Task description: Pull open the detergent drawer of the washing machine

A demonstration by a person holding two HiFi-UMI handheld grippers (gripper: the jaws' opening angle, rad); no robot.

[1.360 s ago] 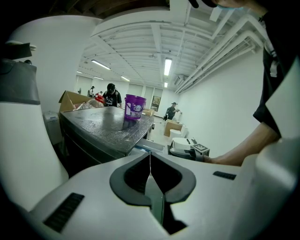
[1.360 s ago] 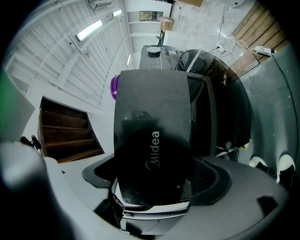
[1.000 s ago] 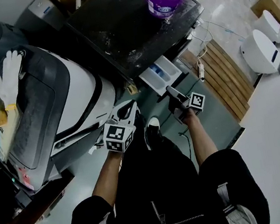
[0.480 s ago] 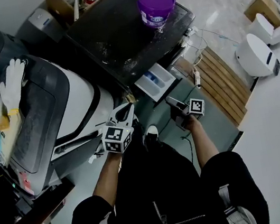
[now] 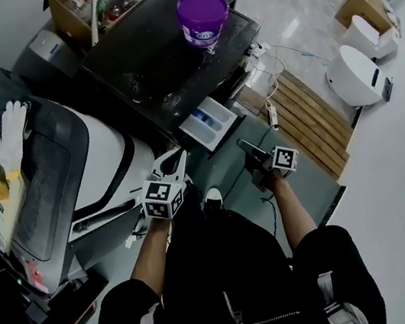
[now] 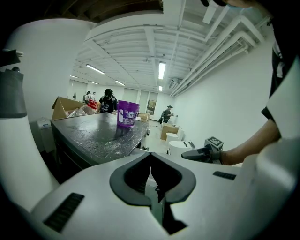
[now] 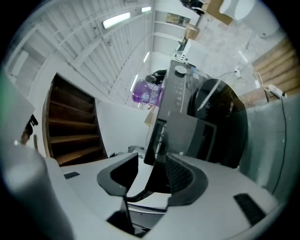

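Head view puts the white detergent drawer with blue compartments [image 5: 207, 124] already standing out from the front of the black-topped washing machine [image 5: 148, 74], its open tray facing up. It juts toward you at the washer's upper front corner, below the purple plastic tub [image 5: 202, 16] that sits on the lid.

Your right tongs [image 5: 241, 143] hang near the drawer's front edge but apart from it. The right gripper view shows their pads partly apart. They have just been closing, and nothing is gripped between them: the washer's panel and the drawer show only through the gap, farther off. Your left tongs [image 5: 179, 157] are pressed together at the tips and empty. They hover low in front of the washer, well to the left of the drawer, and take no part in the pull.

Judged from how things lie, the pull itself looks done and you are at the letting-go end of the task. Whether the drawer has reached its stop I cannot tell.

If it should come out farther, part the right tongs again. Bring them level onto the front lip and draw straight back along the drawer's own line, since a sideways tug could jam it on its rails. Otherwise, simply keep both tongs clear of the open tray.
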